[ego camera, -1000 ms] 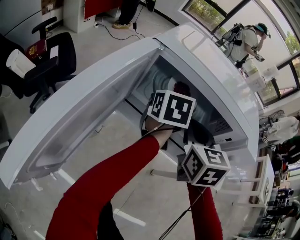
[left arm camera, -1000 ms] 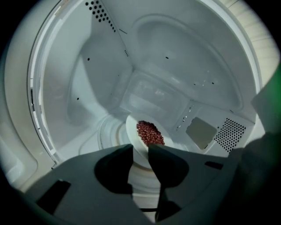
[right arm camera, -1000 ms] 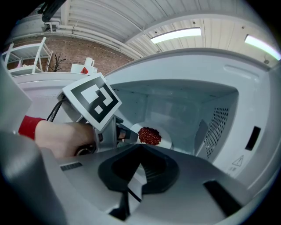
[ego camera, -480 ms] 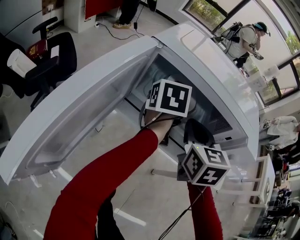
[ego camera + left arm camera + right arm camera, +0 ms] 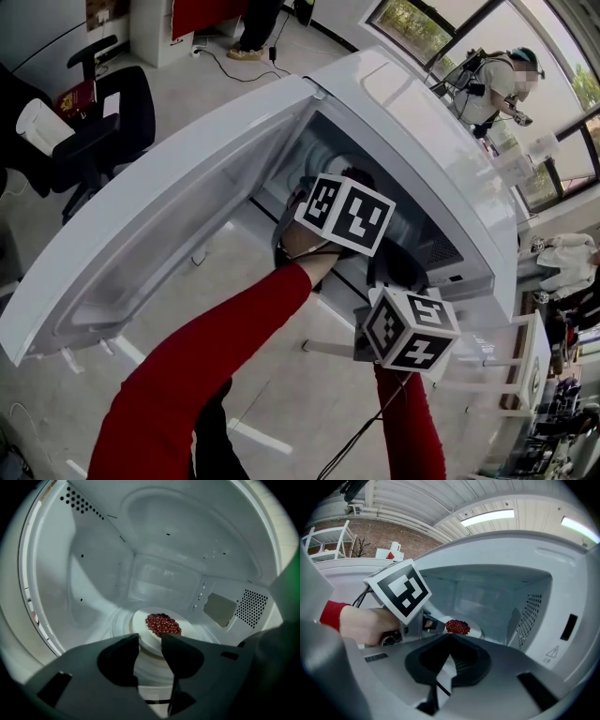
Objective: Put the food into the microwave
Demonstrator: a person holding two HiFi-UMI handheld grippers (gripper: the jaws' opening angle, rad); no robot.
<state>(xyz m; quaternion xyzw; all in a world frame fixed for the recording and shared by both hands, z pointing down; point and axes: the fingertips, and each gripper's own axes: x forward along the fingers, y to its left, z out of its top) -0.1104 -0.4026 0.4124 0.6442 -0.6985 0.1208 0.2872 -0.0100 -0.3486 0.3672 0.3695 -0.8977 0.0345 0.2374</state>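
Observation:
A white plate [image 5: 142, 623] with a heap of small red food [image 5: 162, 624] rests on the floor of the open microwave [image 5: 403, 103]. My left gripper [image 5: 150, 641] reaches into the cavity. Its jaws are opening, and the plate's near rim lies in the gap between them without the pads pressing on it. In the right gripper view, the food [image 5: 458, 626] sits just past the left gripper's fingers [image 5: 433, 624]. My right gripper [image 5: 449, 634] waits outside the opening, its tips together with nothing in them.
The microwave door [image 5: 159, 225] hangs open to the left. A black office chair [image 5: 94, 122] stands on the floor at the far left. A person [image 5: 487, 84] stands by the windows behind. A white rack [image 5: 525, 375] is at the right.
The left gripper's marker cube has rolled a little at the cavity mouth. The right gripper's cube has kept still.

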